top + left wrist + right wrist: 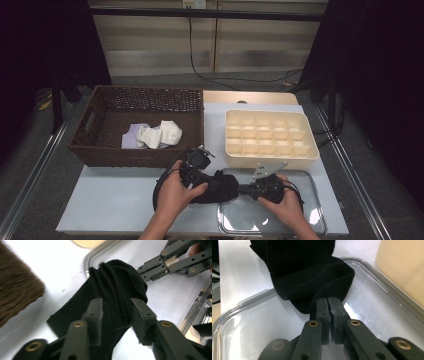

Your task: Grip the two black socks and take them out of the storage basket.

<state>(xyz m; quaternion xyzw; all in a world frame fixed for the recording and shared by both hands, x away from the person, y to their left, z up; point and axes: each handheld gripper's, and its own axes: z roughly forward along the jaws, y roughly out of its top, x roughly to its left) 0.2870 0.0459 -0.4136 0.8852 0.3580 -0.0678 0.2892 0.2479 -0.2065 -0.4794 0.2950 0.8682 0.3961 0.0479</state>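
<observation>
While right jaws pinch, sock point(113, 287) spans both.

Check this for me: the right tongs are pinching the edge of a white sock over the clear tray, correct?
Not quite: the sock is black, not white, as the right gripper view shows. The right tongs do pinch its edge over the clear tray.
</observation>
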